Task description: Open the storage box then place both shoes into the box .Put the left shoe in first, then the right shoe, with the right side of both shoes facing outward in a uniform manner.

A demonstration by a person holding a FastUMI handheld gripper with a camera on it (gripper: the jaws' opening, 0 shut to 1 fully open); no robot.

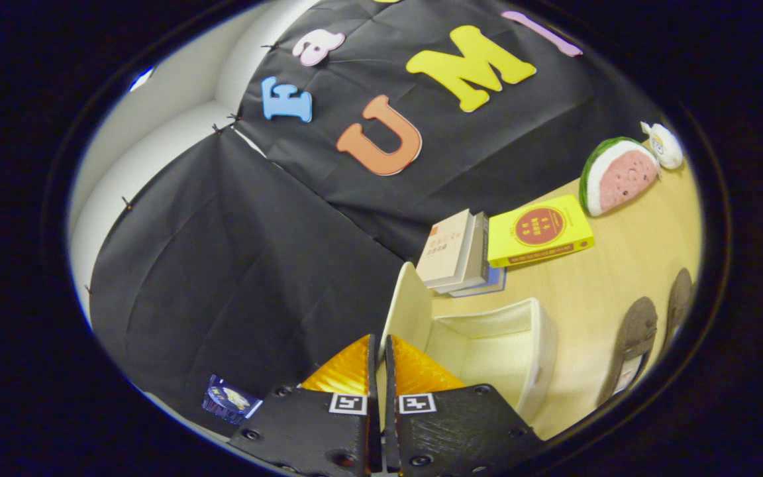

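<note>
One small dark blue printed carton (230, 401) lies at the foot of the black cloth booth wall (249, 258), left of the fingers; the gripper (379, 354) has its two fingers drawn together with only a thin slit between them, and the raised cream lid (406, 311) of the cream fabric storage box (532, 361) stands in line with that slit, though whether the pads press on the lid cannot be told; the box is open, its hollow lying just right of the fingers on the pale wooden table (620, 265); beyond the box lies a stack of pale-covered books (453, 250), then a yellow book with a red disc (539, 230); further right rests a watermelon-slice plush (616, 175) and a small white plush figure (663, 144); two dark grey-brown shoes (634, 334) lie side by side on the table, right of the box and apart from it.
</note>
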